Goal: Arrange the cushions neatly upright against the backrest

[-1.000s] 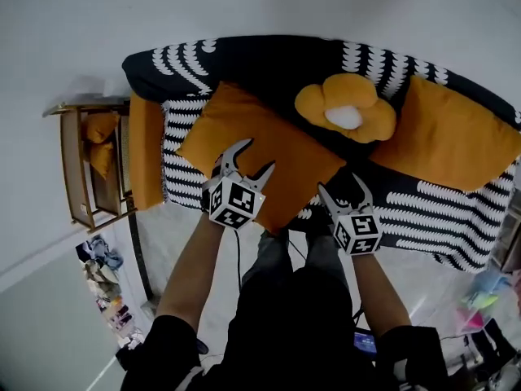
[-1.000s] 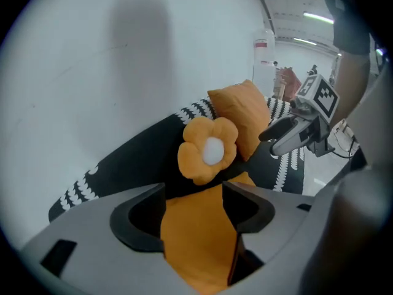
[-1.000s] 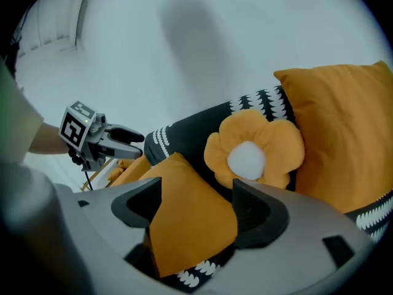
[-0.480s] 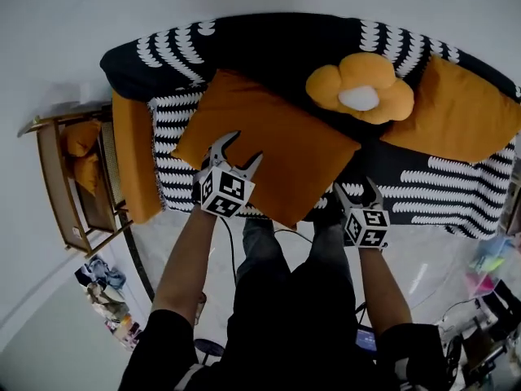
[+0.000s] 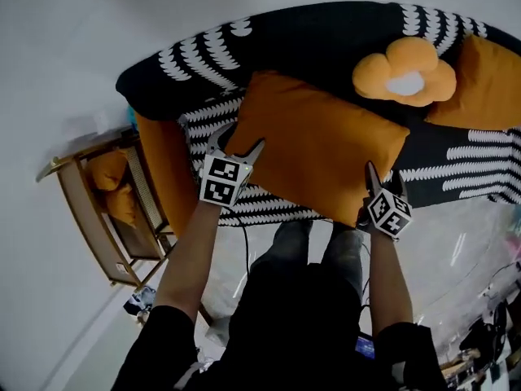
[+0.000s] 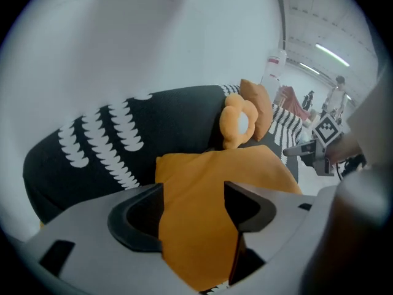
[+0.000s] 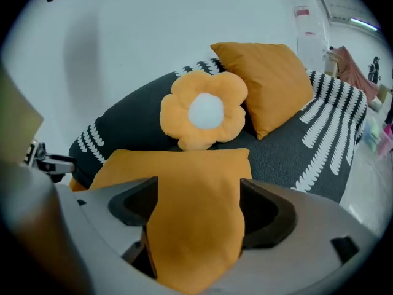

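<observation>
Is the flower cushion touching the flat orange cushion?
Apart. The head view shows a strip of dark sofa between the flower cushion and the flat orange cushion.

A large cushion (image 5: 317, 149) is lying flat on the sofa (image 5: 187, 63) seat. Behind it, a flower cushion (image 5: 404, 73) is leaning against the backrest, with another cushion (image 5: 488, 80) leaning just to its right. A rack (image 5: 81, 156) is standing left of the sofa, holding a small cushion (image 5: 110, 173).
</observation>
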The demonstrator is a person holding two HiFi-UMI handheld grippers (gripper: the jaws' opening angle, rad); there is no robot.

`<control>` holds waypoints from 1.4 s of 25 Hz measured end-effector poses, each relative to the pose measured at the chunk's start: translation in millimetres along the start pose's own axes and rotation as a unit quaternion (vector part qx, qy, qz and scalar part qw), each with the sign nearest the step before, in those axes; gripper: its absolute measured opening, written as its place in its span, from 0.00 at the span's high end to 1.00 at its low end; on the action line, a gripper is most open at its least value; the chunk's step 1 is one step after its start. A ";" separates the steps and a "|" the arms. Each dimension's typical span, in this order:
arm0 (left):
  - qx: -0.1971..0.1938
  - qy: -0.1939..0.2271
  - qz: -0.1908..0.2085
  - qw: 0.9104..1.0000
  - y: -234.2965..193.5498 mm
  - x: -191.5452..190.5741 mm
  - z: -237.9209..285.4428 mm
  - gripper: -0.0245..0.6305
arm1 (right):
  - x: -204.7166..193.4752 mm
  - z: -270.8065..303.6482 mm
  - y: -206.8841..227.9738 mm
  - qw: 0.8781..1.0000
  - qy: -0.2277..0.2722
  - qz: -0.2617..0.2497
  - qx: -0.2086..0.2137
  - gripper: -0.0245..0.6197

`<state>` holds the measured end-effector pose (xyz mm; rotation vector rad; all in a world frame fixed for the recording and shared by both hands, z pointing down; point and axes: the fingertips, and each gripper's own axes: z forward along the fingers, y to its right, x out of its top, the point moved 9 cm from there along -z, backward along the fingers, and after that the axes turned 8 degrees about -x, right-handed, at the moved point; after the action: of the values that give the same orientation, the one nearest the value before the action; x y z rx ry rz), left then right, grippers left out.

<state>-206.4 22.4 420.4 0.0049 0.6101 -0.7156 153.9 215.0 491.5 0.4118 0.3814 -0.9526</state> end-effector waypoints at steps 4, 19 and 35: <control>-0.014 -0.011 -0.027 0.999 -27.5 -12.0 26.8 0.41 | -11.3 10.8 4.7 1.000 -0.014 0.009 -0.016 0.30; -0.078 -0.069 -0.135 0.985 -71.4 -56.0 106.2 0.20 | -26.9 69.7 39.8 0.995 -0.086 0.043 0.032 0.20; -0.084 -0.028 -0.134 0.987 -46.0 -56.8 93.7 0.52 | -23.1 61.4 19.6 0.994 -0.083 0.021 0.071 0.53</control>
<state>-219.2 2.7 536.8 -0.2568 0.6226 -0.9188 166.3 210.7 558.8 0.4635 0.1538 -0.9681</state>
